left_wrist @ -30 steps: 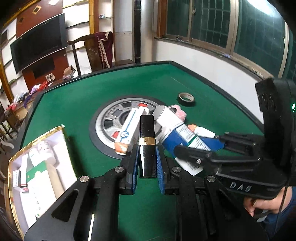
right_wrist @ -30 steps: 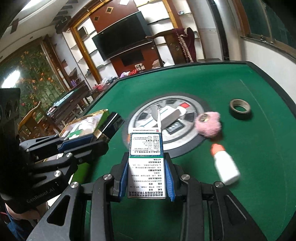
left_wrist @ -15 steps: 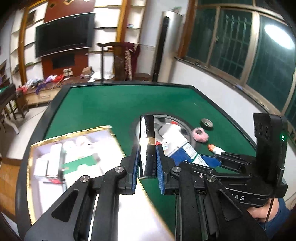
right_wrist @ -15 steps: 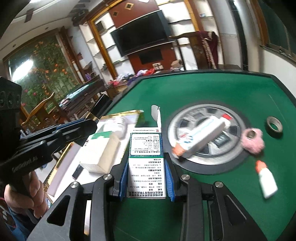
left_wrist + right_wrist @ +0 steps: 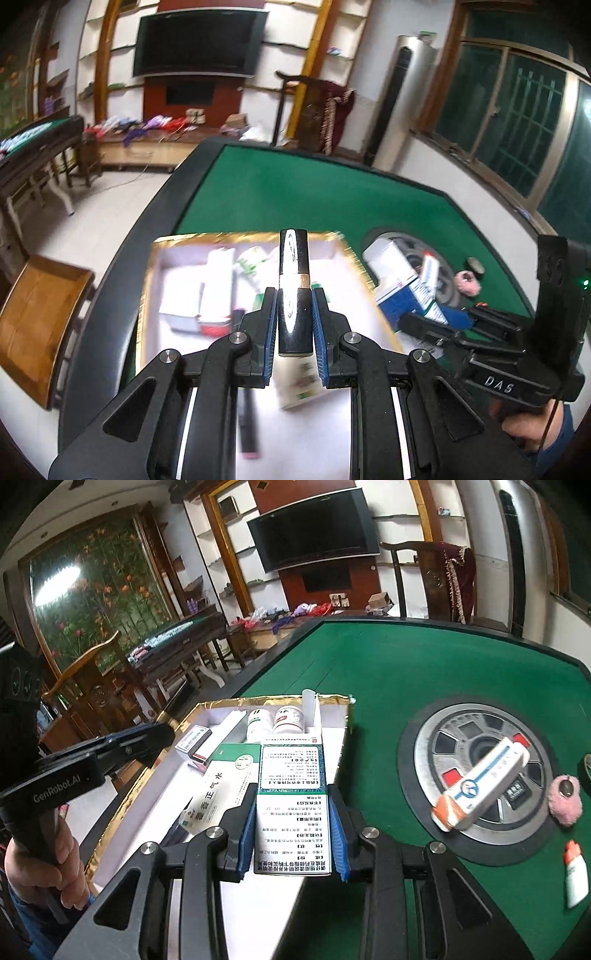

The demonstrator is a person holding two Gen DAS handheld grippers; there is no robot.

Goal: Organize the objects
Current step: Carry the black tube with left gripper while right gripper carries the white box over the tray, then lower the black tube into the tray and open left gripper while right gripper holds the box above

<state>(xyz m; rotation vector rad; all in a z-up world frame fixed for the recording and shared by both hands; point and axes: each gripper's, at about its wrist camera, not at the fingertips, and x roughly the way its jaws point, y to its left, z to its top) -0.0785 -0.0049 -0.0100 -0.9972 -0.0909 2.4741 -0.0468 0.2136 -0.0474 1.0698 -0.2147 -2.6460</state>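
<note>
My left gripper is shut on a black lipstick tube with a gold band, held above the gold-rimmed white tray. My right gripper is shut on a white and green medicine box, held over the tray's right side. The tray holds several boxes and two white jars. The right gripper also shows in the left wrist view with the box. The left gripper shows in the right wrist view.
On the green table a white and orange box lies on the round centre plate. A pink fluffy ball, a small white bottle and a tape roll lie to the right. A wooden chair stands left.
Both grippers have swung left from the centre plate to over the tray, each still holding its object.
</note>
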